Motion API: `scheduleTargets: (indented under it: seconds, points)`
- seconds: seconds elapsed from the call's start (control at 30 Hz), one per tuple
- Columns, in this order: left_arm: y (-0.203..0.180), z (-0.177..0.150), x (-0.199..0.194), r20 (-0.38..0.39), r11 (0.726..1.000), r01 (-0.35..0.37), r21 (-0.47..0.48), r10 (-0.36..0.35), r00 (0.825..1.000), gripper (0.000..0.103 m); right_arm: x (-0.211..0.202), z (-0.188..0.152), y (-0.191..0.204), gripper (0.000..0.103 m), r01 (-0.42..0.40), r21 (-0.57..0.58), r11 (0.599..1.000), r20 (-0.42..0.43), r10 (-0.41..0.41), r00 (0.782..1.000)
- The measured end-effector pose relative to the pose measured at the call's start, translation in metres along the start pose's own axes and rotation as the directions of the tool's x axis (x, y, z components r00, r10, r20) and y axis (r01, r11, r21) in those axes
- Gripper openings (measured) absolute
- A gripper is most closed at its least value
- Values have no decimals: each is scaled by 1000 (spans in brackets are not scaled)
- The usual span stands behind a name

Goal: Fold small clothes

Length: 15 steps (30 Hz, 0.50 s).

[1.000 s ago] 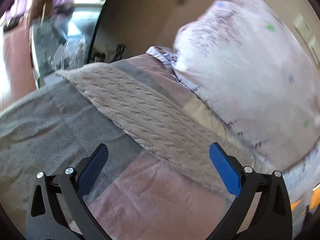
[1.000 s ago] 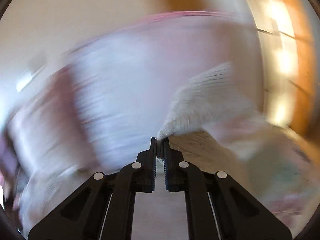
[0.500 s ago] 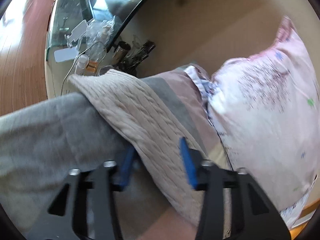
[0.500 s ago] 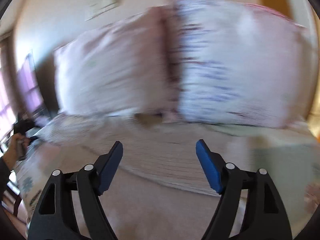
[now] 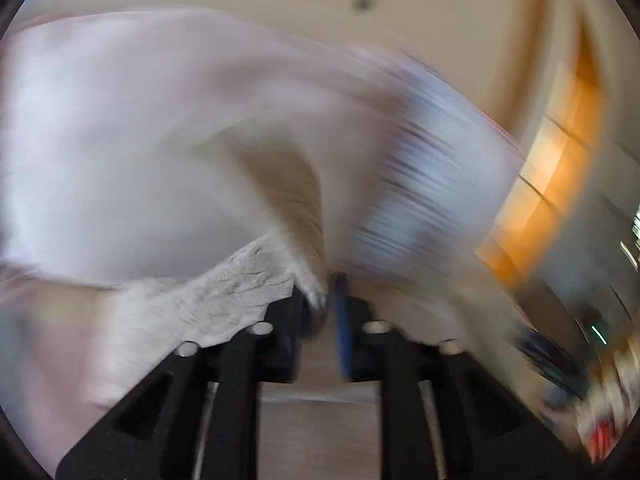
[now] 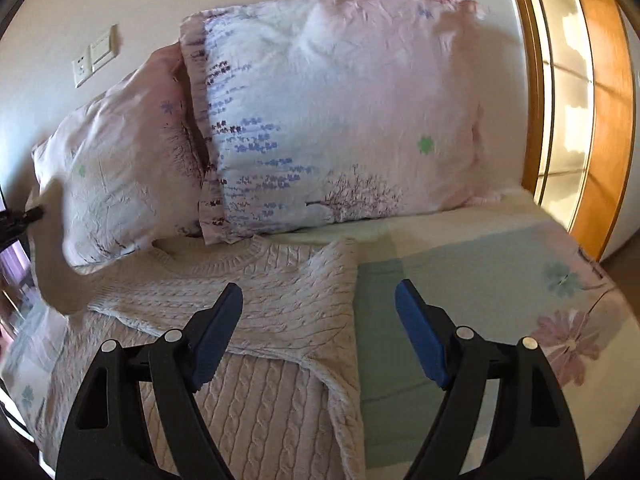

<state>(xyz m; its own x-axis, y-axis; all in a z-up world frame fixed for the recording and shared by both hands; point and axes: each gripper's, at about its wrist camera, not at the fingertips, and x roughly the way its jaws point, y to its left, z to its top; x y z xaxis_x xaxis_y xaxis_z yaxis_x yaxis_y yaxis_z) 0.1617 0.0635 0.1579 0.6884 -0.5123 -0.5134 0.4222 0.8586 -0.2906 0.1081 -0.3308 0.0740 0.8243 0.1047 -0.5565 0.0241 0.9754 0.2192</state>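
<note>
A cream cable-knit sweater (image 6: 256,304) lies on the bed, its right sleeve folded across the body. My right gripper (image 6: 320,332) is open and empty, hovering above the sweater's right edge. In the blurred left wrist view my left gripper (image 5: 324,300) is shut on the sweater's left sleeve (image 5: 248,284) and holds it lifted. That lifted sleeve shows in the right wrist view (image 6: 56,264) at the far left, with the left gripper (image 6: 30,214) at its top.
Two floral pillows (image 6: 336,120) lean on the wall behind the sweater. The bed sheet (image 6: 472,280) with flower print spreads to the right. A wooden-framed window (image 6: 576,120) is at the right. A wall switch (image 6: 96,56) sits upper left.
My left gripper closed on the sweater's left sleeve and lifted it, swinging toward the pillows. My right gripper let go of the right sleeve, opened and drew back.
</note>
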Motion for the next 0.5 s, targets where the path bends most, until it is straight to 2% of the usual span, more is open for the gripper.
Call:
scheduleTargets:
  seconds: [0.03, 0.07, 0.13, 0.23, 0.27, 0.3, 0.37, 0.43, 0.5]
  points:
    - [-28, -8, 20, -59, 997, 59, 41, -56, 997, 52, 2, -3, -1, 80, -5, 10, 1000, -24, 5, 1000]
    - [-51, -21, 39, -135, 993, 96, 75, -85, 987, 53, 3, -6, -3, 80, -9, 20, 1000, -46, 10, 999]
    - [-62, -43, 49, -208, 989, 103, 106, -80, 975, 53, -9, -17, -13, 80, -31, 44, 999, -88, 35, 996]
    - [-29, -71, 18, -192, 998, -4, 67, 17, 981, 62, -31, -39, -31, 80, -45, 69, 997, -141, 55, 989]
    - [-9, -85, -1, -184, 997, -68, 32, 73, 980, 68, -37, -48, -37, 79, -61, 90, 994, -163, 75, 984]
    - [8, -93, -13, -189, 994, -112, 6, 111, 976, 69, -45, -59, -46, 77, -85, 130, 988, -195, 109, 975]
    - [43, -120, -43, -233, 981, -188, -57, 170, 957, 69, -53, -78, -57, 64, -127, 205, 970, -245, 177, 953]
    - [60, -145, -60, -277, 969, -218, -113, 180, 944, 69, -61, -98, -64, 57, -167, 293, 942, -290, 254, 923]
    - [69, -172, -77, -319, 959, -219, -178, 154, 935, 69, -66, -117, -67, 51, -198, 364, 910, -320, 322, 891]
